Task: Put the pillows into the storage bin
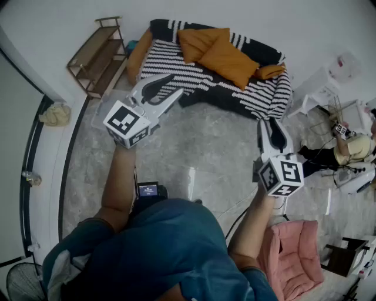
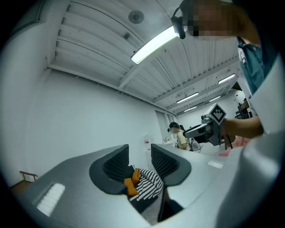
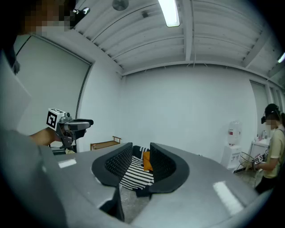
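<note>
Pillows [image 1: 226,57], orange in colour, are seen lying on a black-and-white striped sofa [image 1: 176,64] well beyond the tips of both sets of jaws. Two are overlapped at the middle of the seat, one is propped at the end nearer the left gripper [image 1: 170,89], and a smaller one is tucked at the end nearer the right gripper [image 1: 272,124]. A broad stretch of pale, glossy floor [image 1: 200,153] is left open between the jaws and the sofa's front edge. The sofa's back is set against a white wall [image 1: 247,14]. A wooden shelf [image 1: 97,56] is placed outside the left jaws, beside that end of the sofa. White furniture [image 1: 320,88] and a second person [image 1: 352,150] are found outside the right jaws. A pink cushion [image 1: 294,258] is seen behind and below the right gripper. The left jaws are held partly apart and nothing is gripped, only the distant sofa being framed in the gap. The right jaws are held a little closer together, likewise with nothing between the pads.
</note>
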The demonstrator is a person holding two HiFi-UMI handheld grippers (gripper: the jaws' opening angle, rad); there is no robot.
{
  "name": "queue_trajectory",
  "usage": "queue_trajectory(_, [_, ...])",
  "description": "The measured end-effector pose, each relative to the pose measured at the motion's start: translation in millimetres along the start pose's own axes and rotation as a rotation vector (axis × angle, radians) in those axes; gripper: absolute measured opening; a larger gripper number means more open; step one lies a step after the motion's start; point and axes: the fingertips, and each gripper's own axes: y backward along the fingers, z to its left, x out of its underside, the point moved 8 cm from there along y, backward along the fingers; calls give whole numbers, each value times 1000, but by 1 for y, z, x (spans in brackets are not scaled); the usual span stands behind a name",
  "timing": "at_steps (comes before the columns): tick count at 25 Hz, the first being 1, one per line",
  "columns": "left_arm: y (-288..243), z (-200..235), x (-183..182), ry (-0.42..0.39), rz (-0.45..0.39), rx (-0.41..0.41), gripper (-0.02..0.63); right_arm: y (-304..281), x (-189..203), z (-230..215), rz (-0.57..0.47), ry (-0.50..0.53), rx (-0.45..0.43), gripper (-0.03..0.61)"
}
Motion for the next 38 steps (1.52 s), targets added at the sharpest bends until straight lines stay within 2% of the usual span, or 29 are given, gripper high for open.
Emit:
queue_trajectory(14, [-5, 10, 12, 12, 9, 5, 153, -12, 5, 2, 16, -8, 9, 132])
queue_trajectory(19, [-5, 29, 25, 29, 18, 23, 153, -34, 4, 18, 7, -73, -9, 135])
queue_trajectory(28, [-6, 71, 46, 57, 11, 63, 153, -72, 10, 46, 43, -96, 0, 137])
queue_trajectory(38, [-51, 89, 64, 61, 44, 49, 153, -110, 24, -3, 51, -110, -32, 137])
